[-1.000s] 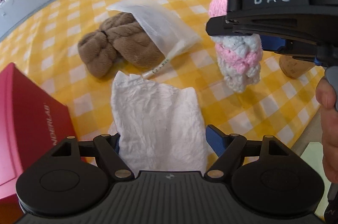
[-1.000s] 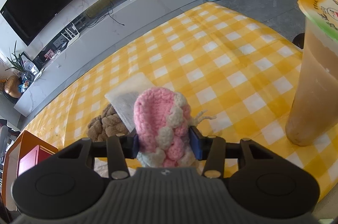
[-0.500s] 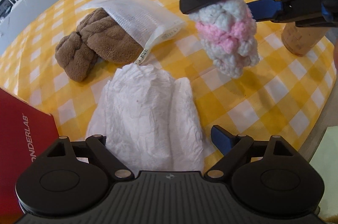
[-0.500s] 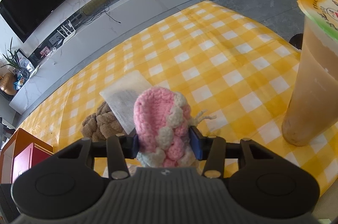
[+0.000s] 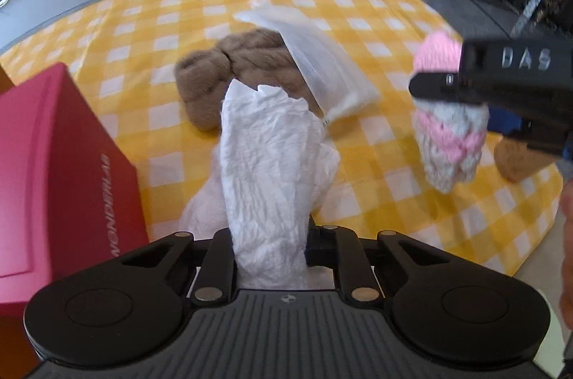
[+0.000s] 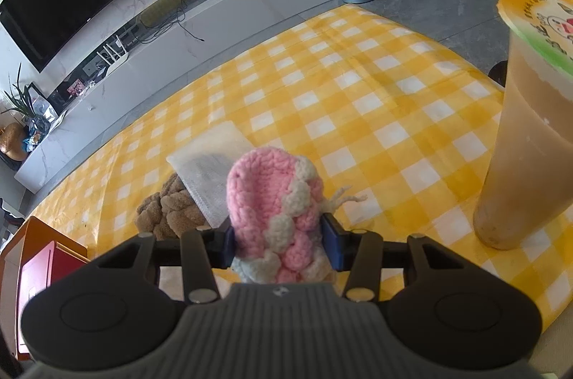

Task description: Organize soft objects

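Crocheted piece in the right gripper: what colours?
Pink and white crocheted piece, clearest in the right wrist view.

Yellow-and-white checked worktop (image 5: pixel 358 6); white cloth (image 5: pixel 266 164); pink-and-white knit (image 6: pixel 275 218); brown plush (image 5: pixel 215 71); red box (image 5: pixel 53 171).

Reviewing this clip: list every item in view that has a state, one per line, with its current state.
left gripper: shut on the white cloth
white cloth: crumpled, pinched, lifted upright
right gripper: shut on the crochet piece
crochet piece: held above the table
brown plush headband: lying on the table, partly under the mesh pouch
mesh pouch: lying across the headband
drink cup: upright, sealed, full
red box: closed
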The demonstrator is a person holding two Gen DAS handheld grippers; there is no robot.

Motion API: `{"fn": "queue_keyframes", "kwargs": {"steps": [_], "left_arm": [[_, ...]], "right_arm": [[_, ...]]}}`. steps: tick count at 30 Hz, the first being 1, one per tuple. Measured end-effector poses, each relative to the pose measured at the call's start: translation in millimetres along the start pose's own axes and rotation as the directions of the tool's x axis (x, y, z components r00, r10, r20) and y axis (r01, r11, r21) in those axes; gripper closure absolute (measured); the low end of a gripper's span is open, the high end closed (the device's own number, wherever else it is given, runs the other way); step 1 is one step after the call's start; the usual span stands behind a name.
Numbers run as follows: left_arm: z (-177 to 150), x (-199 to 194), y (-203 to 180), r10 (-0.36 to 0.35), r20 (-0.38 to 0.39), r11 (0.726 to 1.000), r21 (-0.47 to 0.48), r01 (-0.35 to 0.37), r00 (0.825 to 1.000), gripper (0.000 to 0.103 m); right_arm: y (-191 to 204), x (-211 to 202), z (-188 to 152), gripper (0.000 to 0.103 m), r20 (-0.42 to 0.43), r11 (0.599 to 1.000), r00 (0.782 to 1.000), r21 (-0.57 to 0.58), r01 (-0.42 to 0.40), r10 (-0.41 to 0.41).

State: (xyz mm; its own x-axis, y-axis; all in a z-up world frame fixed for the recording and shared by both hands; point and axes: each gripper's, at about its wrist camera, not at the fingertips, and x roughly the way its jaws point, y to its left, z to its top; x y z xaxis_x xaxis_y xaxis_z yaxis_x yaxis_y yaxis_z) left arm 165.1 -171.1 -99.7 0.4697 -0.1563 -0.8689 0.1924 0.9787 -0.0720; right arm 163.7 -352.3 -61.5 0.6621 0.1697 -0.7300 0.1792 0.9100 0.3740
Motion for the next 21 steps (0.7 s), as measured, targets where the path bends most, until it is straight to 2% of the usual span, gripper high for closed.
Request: {"fn": "queue_keyframes", "kwargs": {"steps": [4, 13, 17, 21], "left_arm": [[5, -23, 2, -0.048, 0.045, 0.999, -0.007, 0.048, 0.998, 0.086], [-1, -98, -3, -0.105, 0.174, 0.99, 0.114, 0.086, 0.979, 0.086], [-5, -138, 11, -0.089, 0.243, 0.991, 0.124, 0.06, 0.966, 0.086], [-8, -177, 40, -0.05, 0.32, 0.997, 0.074, 0.028, 0.946, 0.086]], "right_arm": [[1, -3, 1, 0.056, 0.012, 1.0, 1.0, -0.004, 0.004, -0.004], [12, -17, 5, 0.056, 0.056, 0.999, 0.998, -0.006, -0.037, 0.037], [27, -28, 7, 0.057, 0.089, 0.995, 0.991, -0.027, -0.096, 0.098], [52, -44, 5, 0.057, 0.119, 0.981, 0.975, -0.075, -0.182, 0.19]]}}
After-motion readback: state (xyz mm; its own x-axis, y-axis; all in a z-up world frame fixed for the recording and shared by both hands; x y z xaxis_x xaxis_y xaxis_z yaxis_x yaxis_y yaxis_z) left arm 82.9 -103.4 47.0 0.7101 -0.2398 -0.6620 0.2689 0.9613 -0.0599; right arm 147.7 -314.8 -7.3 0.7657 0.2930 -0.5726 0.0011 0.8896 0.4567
